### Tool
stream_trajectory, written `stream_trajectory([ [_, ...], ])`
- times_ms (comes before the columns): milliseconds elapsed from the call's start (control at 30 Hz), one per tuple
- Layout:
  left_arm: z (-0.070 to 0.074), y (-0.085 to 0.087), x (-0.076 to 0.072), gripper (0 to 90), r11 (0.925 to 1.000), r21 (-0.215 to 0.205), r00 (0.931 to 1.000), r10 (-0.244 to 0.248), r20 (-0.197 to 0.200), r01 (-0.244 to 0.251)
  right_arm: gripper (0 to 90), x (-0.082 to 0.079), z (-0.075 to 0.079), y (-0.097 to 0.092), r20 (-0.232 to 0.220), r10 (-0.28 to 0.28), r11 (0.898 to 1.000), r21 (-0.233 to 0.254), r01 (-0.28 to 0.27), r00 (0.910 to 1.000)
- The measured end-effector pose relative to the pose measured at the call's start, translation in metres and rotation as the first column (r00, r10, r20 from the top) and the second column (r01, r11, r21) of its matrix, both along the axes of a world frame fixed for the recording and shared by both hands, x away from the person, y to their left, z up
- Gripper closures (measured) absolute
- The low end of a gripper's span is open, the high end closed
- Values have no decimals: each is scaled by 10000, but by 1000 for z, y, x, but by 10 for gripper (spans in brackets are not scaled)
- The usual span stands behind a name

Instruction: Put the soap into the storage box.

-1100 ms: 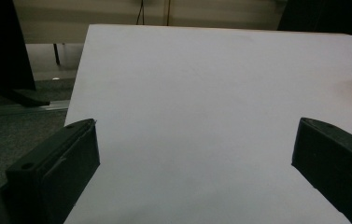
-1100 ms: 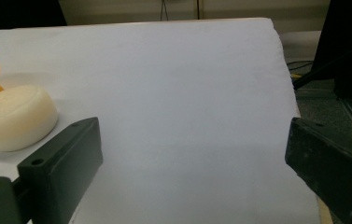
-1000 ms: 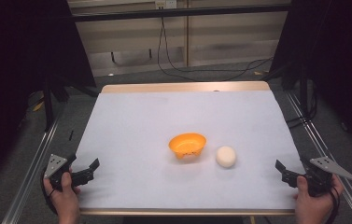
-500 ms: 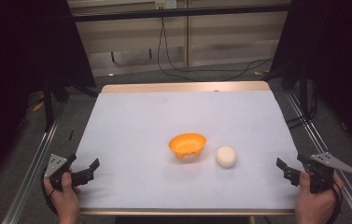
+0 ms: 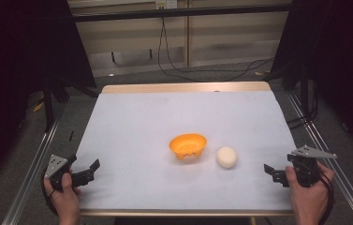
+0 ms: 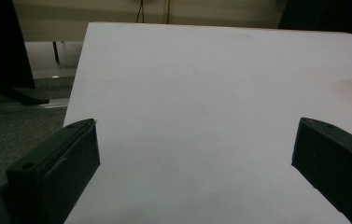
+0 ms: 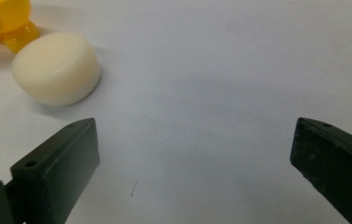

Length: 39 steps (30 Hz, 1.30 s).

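High view: white worktop (image 5: 165, 122) fills the centre of the frame. Orange bowl (image 5: 188, 146) sits a little right of centre, white round puck (image 5: 226, 157) just to its right, apart from it. Left tongs (image 5: 90, 169) at lower left of the frame over the worktop's near left corner, held in the left hand (image 5: 64, 199), jaws spread with nothing between them. Right tongs (image 5: 271, 172) at lower right, held in the right hand (image 5: 310, 194), pointing left toward the puck but well short of it, grey three-cornered plate on top. Right jaws have just been opening, after a brief squeeze, and nothing sits between them.

Left gripper view: the two black jaws rise at lower left and lower right of the frame, wide apart, bare worktop (image 6: 201, 116) between them. Faint orange blur at the right edge, too soft to tell what it is.

Right gripper view: jaws wide apart at the bottom corners, only bare worktop (image 7: 211, 93) in the gap. Puck (image 7: 56, 68) lies at upper left, beyond and left of the left-hand jaw, not touched. Bowl (image 7: 1, 18) in the upper left corner, just behind the puck
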<state>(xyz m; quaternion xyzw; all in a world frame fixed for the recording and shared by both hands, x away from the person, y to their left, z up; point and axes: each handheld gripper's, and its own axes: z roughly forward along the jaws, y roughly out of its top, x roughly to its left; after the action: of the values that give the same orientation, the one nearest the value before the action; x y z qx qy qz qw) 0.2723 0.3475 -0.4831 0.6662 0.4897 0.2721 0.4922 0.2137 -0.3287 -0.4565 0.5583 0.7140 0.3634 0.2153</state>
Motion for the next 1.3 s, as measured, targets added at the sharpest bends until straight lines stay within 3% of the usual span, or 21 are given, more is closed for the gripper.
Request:
stream_trajectory([
  [133,0,0,0,7,10000,46,10000,-9,-14,9,37,10,3,8,-529,423,9979,-468,-448,9977],
  [233,0,-1,0,7,9999,106,10000,-24,-52,24,41,13,3,11,-733,545,9970,-504,-583,9958],
  [300,0,-2,1,7,9996,266,9999,-75,-95,77,42,19,2,17,-1146,846,9946,-494,-908,9898],
  [533,0,-2,2,7,9996,258,9998,-83,-196,88,44,29,3,30,-1570,1261,9871,-787,-1397,9795],
  [867,0,-3,2,7,9997,228,9998,-89,-202,93,71,45,2,51,-1936,1753,9791,-684,-1915,9653],
  [1100,0,-3,3,7,9991,392,9996,-141,-255,151,103,57,3,71,-2505,2335,9651,-580,-2553,9395],
  [1300,0,-4,3,7,9992,375,9995,-147,-263,157,109,63,5,82,-2507,2515,9609,-512,-2723,9348],
])
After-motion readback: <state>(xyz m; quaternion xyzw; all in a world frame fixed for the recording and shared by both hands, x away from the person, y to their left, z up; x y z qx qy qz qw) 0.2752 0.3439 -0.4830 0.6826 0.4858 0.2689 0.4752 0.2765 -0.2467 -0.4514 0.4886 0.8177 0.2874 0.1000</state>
